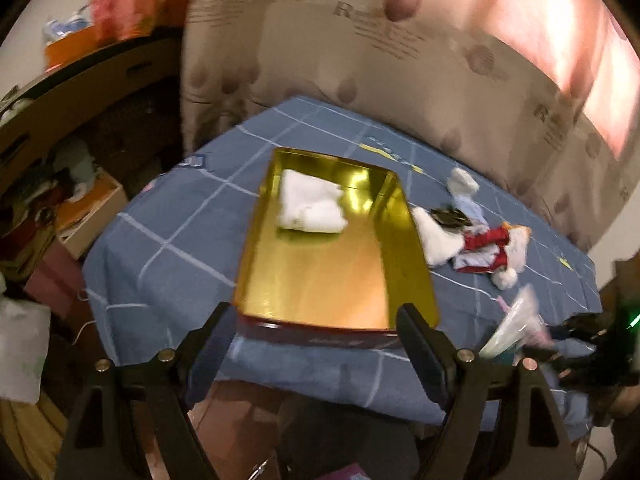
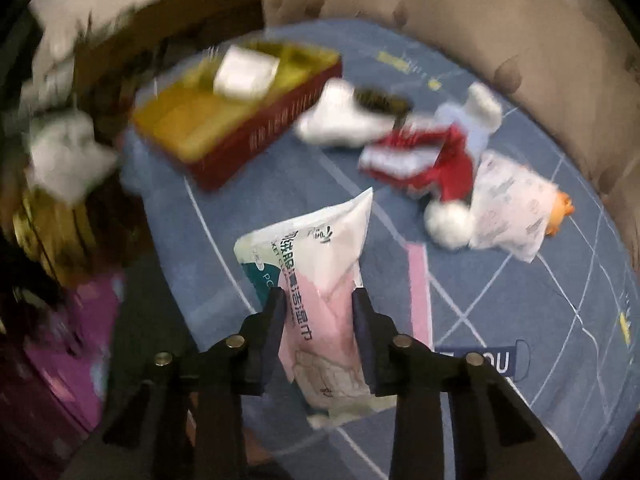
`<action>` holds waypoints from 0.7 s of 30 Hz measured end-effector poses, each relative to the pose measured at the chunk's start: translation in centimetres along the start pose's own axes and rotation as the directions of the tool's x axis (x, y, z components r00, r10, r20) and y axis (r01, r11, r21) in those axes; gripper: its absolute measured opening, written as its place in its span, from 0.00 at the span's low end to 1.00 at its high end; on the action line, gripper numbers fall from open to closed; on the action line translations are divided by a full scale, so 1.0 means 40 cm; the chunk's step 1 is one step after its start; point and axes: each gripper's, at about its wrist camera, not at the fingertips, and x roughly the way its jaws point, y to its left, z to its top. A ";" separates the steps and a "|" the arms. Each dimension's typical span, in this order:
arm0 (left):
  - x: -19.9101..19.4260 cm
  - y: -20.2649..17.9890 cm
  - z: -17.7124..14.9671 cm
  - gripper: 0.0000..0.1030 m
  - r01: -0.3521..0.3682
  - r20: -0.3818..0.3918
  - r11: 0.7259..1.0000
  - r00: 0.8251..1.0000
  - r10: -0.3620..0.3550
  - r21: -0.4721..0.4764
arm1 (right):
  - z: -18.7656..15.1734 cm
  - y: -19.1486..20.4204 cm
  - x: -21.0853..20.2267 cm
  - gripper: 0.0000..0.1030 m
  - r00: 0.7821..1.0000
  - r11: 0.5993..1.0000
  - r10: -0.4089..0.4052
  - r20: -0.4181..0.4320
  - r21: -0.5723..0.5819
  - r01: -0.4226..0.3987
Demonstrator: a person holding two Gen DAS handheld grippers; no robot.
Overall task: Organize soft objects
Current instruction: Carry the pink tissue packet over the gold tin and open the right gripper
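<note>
A gold tin tray (image 1: pixel 320 276) with red outer walls lies on the blue checked tablecloth (image 1: pixel 168 248). A folded white cloth (image 1: pixel 310 206) rests at the tray's far end. My left gripper (image 1: pixel 314 320) hovers open over the tray's near edge, with nothing between its fingers. In the right wrist view, my right gripper (image 2: pixel 318 304) is shut on a pink and white wet-wipes pack (image 2: pixel 316 256) above the table's near edge. Beyond it lie a white sock (image 2: pixel 340 124), a red and white Santa hat (image 2: pixel 432 160) and a white printed pouch (image 2: pixel 508 208).
A cardboard screen (image 1: pixel 400 80) stands behind the table. Boxes and clutter (image 1: pixel 80 216) fill the floor to the left. The soft pile (image 1: pixel 480 240) lies right of the tray. The tray (image 2: pixel 256 140) sits far left in the right wrist view.
</note>
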 end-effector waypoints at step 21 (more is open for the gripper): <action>0.035 0.053 -0.014 0.81 -0.219 0.071 0.974 0.974 0.215 0.055 | 0.516 0.096 0.300 0.30 0.980 0.893 0.144 0.138 0.409 -0.188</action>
